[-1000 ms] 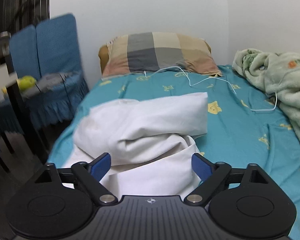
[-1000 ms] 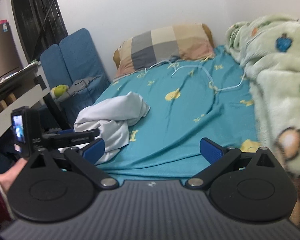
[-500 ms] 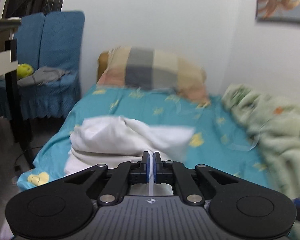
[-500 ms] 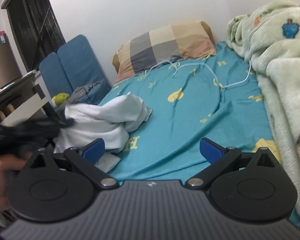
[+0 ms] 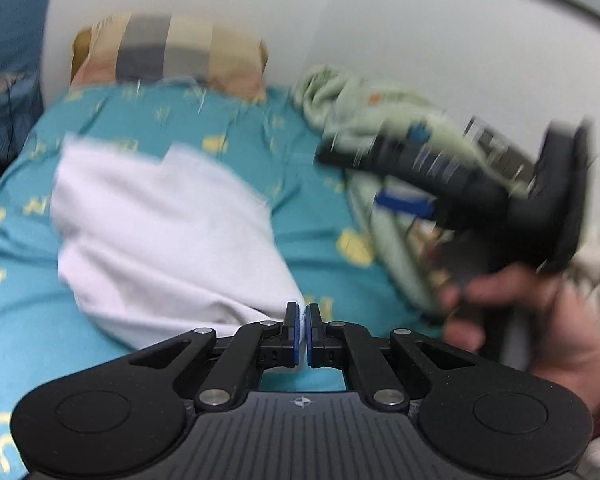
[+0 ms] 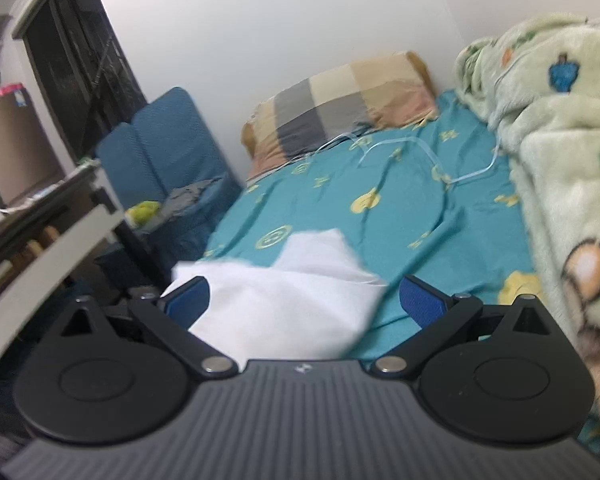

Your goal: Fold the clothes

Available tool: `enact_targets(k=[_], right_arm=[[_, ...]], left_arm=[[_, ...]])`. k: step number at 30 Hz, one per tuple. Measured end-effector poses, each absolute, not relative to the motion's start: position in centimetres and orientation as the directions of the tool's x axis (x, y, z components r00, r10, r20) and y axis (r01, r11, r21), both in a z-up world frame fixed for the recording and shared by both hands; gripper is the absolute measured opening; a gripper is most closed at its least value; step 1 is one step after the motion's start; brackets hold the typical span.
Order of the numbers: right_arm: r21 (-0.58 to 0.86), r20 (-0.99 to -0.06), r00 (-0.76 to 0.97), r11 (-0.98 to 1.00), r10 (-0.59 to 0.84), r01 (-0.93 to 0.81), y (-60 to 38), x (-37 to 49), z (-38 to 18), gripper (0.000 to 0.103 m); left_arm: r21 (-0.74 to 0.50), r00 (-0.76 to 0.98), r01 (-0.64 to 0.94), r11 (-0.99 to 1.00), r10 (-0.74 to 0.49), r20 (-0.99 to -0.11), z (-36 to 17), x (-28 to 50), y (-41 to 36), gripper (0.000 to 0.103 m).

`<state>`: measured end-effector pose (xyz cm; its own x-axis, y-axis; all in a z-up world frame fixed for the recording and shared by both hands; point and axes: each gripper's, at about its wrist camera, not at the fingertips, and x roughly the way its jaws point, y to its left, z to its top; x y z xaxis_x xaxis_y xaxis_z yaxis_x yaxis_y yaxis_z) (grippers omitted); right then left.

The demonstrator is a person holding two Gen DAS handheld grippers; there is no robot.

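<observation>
White garment point(image 5: 168, 236) lies crumpled on the bed point(image 5: 308, 216), long axis running away and leftward from the left claw point(image 5: 302, 330), which is pressed together pinching its near edge; right claw point(image 6: 304, 298) spread wide, empty, cloth just ahead between its fingers

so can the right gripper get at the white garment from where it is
Probably yes. The right gripper is open, and the white garment lies on the teal sheet between its fingers with nothing over it. The left gripper is shut on another edge of it.
</observation>
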<state>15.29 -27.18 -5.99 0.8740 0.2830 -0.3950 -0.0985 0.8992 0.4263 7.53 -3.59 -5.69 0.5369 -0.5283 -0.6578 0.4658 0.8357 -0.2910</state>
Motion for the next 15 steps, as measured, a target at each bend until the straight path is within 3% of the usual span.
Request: enact_targets(k=[4, 6, 11, 15], right_arm=[[0.440, -0.404, 0.846, 0.885, 0.348, -0.154, -26.5, 15.9, -5.1, 0.103], [0.422, -0.415, 0.831, 0.888, 0.369, -0.184, -25.6, 17.6, -4.5, 0.103], [0.370, -0.458, 0.781, 0.890, 0.425, -0.267, -21.7, 23.6, -3.3, 0.103], [0.362, -0.527, 0.713, 0.881, 0.463, -0.304, -17.0, 29.1, -4.9, 0.102]], left_arm=[[-0.343, 0.582, 0.402, 0.849, -0.526, -0.621, -5.1, 8.1, -1.4, 0.012], [-0.367, 0.611, 0.368, 0.855, -0.519, -0.597, -4.5, 8.3, 0.0, 0.029], [-0.449, 0.677, 0.252, 0.858, -0.487, -0.551, -3.2, 9.7, 4.3, 0.047], [-0.456, 0.749, 0.141, 0.879, -0.396, -0.532, -3.1, 11.4, 7.7, 0.048]])
